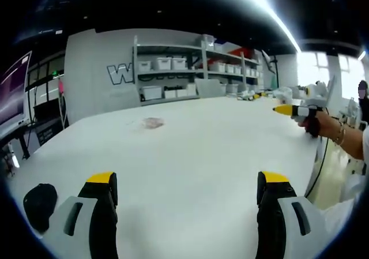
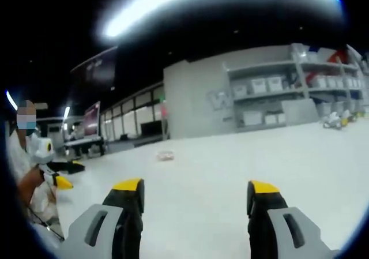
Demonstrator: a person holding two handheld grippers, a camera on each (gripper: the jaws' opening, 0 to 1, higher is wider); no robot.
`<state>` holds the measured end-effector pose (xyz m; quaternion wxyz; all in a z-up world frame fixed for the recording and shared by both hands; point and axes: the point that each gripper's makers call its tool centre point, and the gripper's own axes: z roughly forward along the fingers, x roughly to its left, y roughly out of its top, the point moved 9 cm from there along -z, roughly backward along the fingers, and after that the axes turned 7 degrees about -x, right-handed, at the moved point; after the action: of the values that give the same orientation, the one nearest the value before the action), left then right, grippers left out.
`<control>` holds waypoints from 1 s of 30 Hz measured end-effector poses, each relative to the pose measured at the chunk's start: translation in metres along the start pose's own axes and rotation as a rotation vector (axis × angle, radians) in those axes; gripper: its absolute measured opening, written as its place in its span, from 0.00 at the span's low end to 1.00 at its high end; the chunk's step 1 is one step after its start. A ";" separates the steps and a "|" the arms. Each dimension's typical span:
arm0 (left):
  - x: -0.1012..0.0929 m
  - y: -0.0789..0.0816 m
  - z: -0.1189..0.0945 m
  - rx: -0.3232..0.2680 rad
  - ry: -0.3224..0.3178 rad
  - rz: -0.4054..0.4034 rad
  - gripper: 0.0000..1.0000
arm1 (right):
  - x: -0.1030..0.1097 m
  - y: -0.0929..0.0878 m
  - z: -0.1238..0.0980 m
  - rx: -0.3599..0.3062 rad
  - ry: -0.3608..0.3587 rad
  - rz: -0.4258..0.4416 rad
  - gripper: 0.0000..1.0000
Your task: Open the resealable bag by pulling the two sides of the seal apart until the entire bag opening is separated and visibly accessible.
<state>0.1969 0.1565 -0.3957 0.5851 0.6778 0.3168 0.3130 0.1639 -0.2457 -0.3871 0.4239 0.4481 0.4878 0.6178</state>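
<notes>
Two grippers, left gripper (image 1: 187, 187) and right gripper (image 2: 196, 195), hover with jaws spread wide over bare white table (image 1: 196, 149). Far off mid-table lies the small resealable bag (image 1: 153, 122); its orientation is too blurred to tell.

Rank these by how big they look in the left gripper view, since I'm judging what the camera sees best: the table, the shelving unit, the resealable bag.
1. Table, largest by far.
2. Shelving unit, though it stands far back, so its apparent size understates it.
3. Resealable bag, a small patch lying on the table.
</notes>
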 end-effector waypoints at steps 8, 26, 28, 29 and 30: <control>0.001 -0.001 0.001 -0.004 0.001 -0.013 1.00 | 0.000 0.000 0.000 -0.010 0.004 -0.002 0.73; 0.010 -0.010 0.007 -0.017 0.007 -0.069 1.00 | -0.002 -0.002 0.002 -0.025 0.001 0.009 0.74; 0.011 -0.011 0.008 -0.020 0.007 -0.072 1.00 | -0.002 -0.002 0.002 -0.028 0.001 0.006 0.74; 0.011 -0.011 0.009 -0.021 0.007 -0.073 1.00 | -0.002 -0.002 0.002 -0.031 0.000 0.011 0.74; 0.012 -0.012 0.009 -0.024 0.008 -0.075 1.00 | -0.003 -0.001 0.001 -0.034 -0.002 0.016 0.74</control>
<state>0.2106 0.1617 -0.4080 0.6033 0.6570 0.3405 0.2973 0.1661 -0.2479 -0.3888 0.4267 0.4455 0.4732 0.6289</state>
